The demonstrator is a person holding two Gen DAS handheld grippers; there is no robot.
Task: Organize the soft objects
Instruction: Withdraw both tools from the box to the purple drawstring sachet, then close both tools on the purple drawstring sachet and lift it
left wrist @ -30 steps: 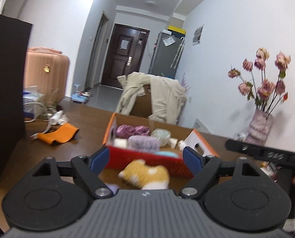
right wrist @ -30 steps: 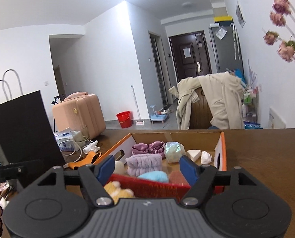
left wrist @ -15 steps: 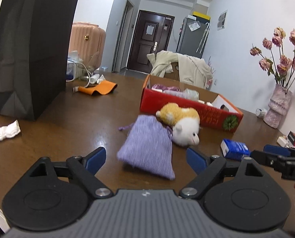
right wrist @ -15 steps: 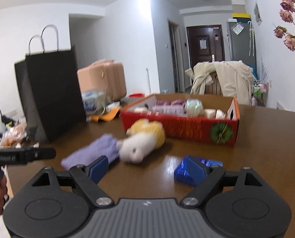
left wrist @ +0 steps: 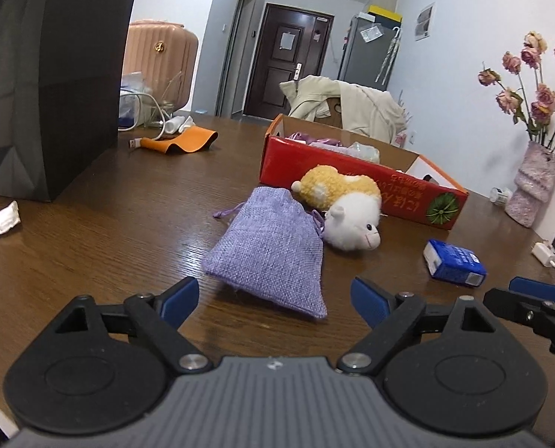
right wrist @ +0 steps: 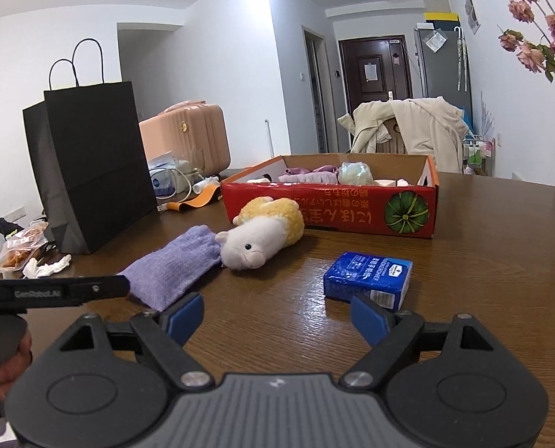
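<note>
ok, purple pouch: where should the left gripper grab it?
Likely the near bottom edge of the purple pouch. It lies flat, that end facing the open left gripper; the drawstring neck touches the plush toy. Come in low from the front, jaws spanning the width.

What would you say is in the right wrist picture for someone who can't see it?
The open right gripper hovers over a brown wooden table, empty. Ahead lie a blue packet, a plush hamster touching a purple pouch, and a red box of soft things.

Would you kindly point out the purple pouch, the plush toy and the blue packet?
purple pouch [left wrist: 270,250], left wrist view, middle of the fabric.
plush toy [right wrist: 256,244], right wrist view, white face.
blue packet [right wrist: 368,275], right wrist view, top face.
</note>
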